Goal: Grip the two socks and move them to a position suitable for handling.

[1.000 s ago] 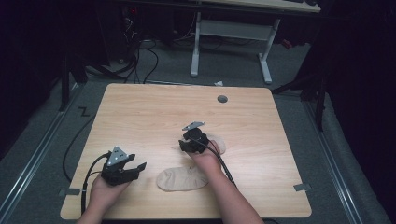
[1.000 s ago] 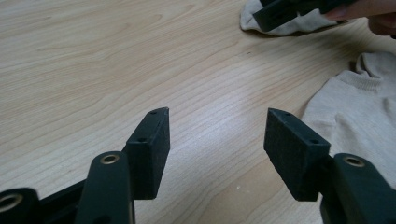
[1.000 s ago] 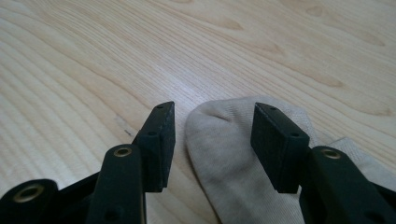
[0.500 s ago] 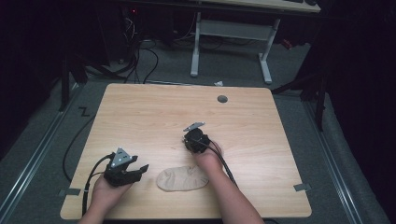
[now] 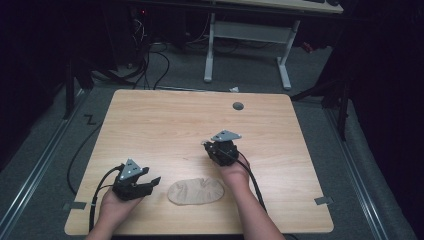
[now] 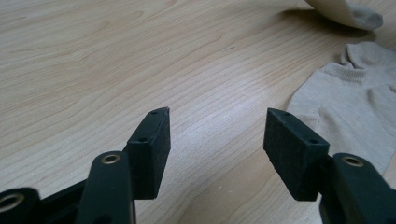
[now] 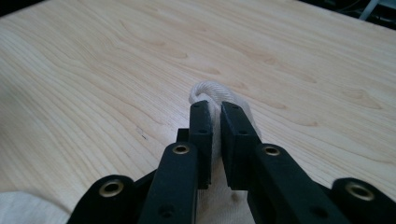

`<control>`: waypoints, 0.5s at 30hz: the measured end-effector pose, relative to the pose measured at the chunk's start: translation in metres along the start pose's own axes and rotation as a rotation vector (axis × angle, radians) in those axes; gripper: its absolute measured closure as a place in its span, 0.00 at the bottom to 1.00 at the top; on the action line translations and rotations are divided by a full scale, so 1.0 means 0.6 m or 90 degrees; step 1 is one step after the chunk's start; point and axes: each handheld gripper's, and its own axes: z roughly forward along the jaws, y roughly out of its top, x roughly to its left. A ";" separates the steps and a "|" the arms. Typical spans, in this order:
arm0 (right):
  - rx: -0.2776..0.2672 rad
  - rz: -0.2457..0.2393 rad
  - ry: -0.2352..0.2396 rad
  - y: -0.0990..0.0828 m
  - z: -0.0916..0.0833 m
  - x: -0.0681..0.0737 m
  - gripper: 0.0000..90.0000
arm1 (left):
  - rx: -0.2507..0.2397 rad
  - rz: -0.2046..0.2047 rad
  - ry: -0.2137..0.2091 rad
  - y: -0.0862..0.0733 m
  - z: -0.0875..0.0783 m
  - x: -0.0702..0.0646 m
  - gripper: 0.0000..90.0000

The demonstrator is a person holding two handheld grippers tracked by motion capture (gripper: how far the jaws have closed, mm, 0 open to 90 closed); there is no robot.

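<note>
Beige sock point(image 5: 195, 191) lies crosswise; right tongs point(image 7: 215, 122) pinch cloth, left tongs point(image 6: 215, 140) gape.

**Beige socks, black jaws, pale wood**

Pale blond table point(image 5: 165, 125) with fine brown grain lines and a small grey round cap point(image 5: 238, 106). Beige sock point(image 5: 195, 191), greyer at toe and cuff. Cream ribbed sock point(image 7: 211, 94) pinched between black jaws. Black left gripper point(image 5: 145, 186) and right gripper point(image 5: 214, 148), brass-coloured rivets, grey top plates. Grey carpet point(image 5: 250, 75) under white desk legs point(image 5: 208, 50).
</note>
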 end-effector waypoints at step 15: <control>-0.070 0.019 0.031 -0.012 -0.052 -0.009 0.93 | -0.006 -0.013 -0.001 0.001 -0.002 0.000 0.46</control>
